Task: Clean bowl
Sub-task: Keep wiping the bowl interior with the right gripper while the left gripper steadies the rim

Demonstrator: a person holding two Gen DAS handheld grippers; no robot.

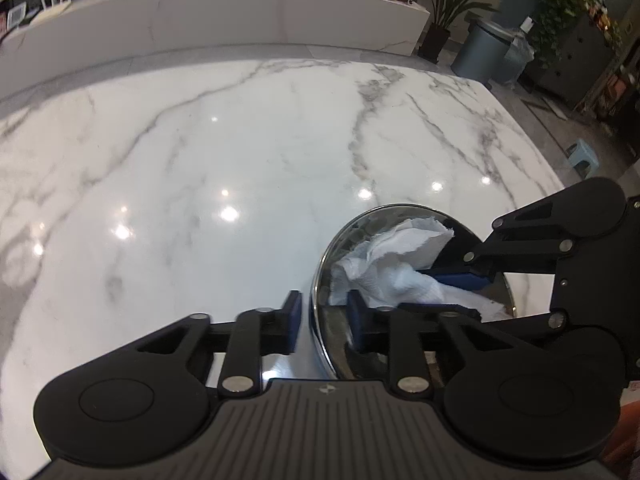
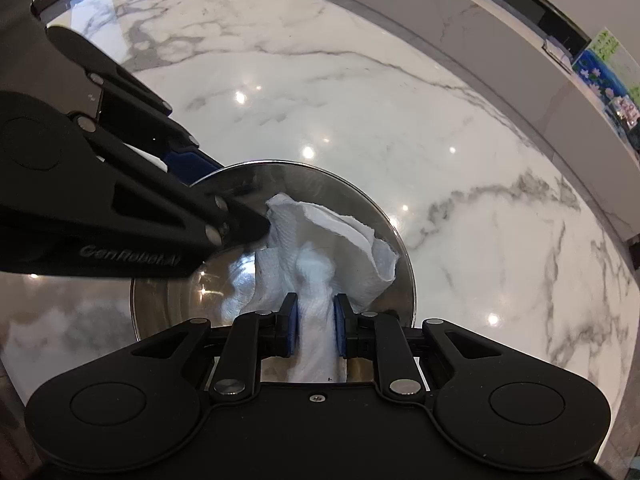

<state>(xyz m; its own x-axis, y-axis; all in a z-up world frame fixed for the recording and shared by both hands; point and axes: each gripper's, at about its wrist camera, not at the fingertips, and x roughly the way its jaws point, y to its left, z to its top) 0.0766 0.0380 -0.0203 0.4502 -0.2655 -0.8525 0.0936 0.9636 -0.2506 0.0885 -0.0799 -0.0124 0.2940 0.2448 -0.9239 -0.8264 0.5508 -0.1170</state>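
A shiny steel bowl [image 1: 320, 280] [image 2: 348, 188] sits on the white marble table. My left gripper [image 1: 324, 320] straddles the bowl's near rim, one finger outside and one inside, jaws closed on the wall. It also shows in the right wrist view [image 2: 224, 184]. My right gripper [image 2: 314, 330] is shut on a crumpled white paper towel [image 2: 320, 240] [image 1: 396, 260] and holds it inside the bowl. The right gripper [image 1: 460, 278] reaches in from the right in the left wrist view.
The marble table [image 1: 200, 160] spreads wide to the left and far side. A long white counter [image 1: 240, 20] runs behind it. A grey bin [image 1: 480, 48], potted plants [image 1: 444, 8] and a small stool [image 1: 582, 158] stand on the floor at the right.
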